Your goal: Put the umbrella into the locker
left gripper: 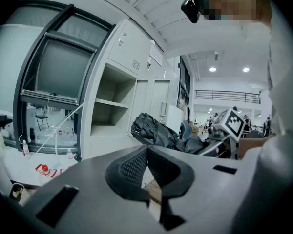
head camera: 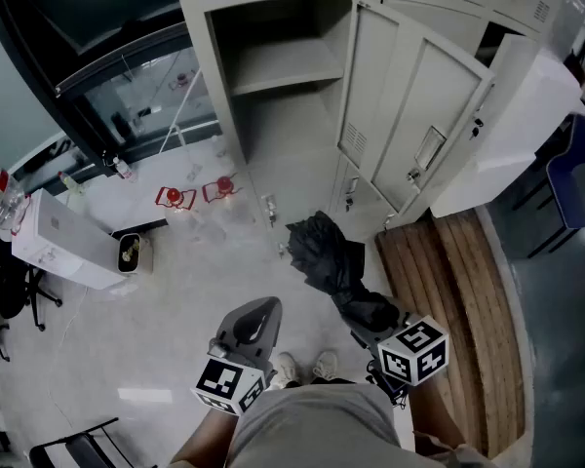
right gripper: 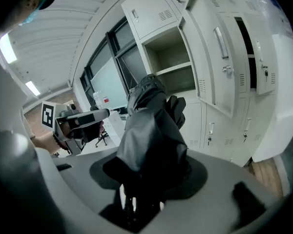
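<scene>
Out ahead of the right gripper (head camera: 369, 318) I'm holding the black umbrella (head camera: 330, 253) clamped by its near end, long axis aiming at the open locker (head camera: 278, 61); left gripper (head camera: 256, 322) is sitting closed, empty

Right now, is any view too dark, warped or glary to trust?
Head view: evenly lit, locker sharp, umbrella a detail-less black mass. Left gripper view: fisheye bows the locker; ceiling lamps glare. Right gripper view: umbrella blocks the centre, dark.
</scene>
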{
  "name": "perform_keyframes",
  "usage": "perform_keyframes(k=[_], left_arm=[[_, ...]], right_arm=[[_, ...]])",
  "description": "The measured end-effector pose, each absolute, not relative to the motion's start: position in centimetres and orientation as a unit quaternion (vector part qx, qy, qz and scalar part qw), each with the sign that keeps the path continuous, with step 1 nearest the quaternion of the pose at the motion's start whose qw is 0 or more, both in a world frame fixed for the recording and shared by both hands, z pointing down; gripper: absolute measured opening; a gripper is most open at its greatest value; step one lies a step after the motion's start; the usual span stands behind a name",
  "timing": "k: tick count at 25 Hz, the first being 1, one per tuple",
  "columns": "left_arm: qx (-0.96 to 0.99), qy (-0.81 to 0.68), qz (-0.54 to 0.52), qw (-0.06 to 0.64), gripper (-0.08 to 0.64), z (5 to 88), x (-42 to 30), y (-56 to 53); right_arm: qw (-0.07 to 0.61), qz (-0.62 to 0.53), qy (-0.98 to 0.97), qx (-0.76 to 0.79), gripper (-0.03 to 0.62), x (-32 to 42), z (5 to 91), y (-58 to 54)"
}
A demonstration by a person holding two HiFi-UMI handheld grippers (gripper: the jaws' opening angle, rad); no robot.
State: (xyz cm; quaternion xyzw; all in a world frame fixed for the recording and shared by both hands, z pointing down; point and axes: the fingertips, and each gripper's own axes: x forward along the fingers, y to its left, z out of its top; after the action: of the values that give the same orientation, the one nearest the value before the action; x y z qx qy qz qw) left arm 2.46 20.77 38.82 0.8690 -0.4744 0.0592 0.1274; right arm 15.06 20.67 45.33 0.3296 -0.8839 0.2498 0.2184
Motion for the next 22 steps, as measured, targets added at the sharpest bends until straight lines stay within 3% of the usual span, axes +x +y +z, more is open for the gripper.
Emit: perform_keyframes(k=[22], left_arm=[[0.870,-0.478,0.053,0.107,0.015,36.9,2.4,22.3]], right_arm=[[0.210,0.261,-0.890,0.310,0.215,13.4,44.9,22.8]])
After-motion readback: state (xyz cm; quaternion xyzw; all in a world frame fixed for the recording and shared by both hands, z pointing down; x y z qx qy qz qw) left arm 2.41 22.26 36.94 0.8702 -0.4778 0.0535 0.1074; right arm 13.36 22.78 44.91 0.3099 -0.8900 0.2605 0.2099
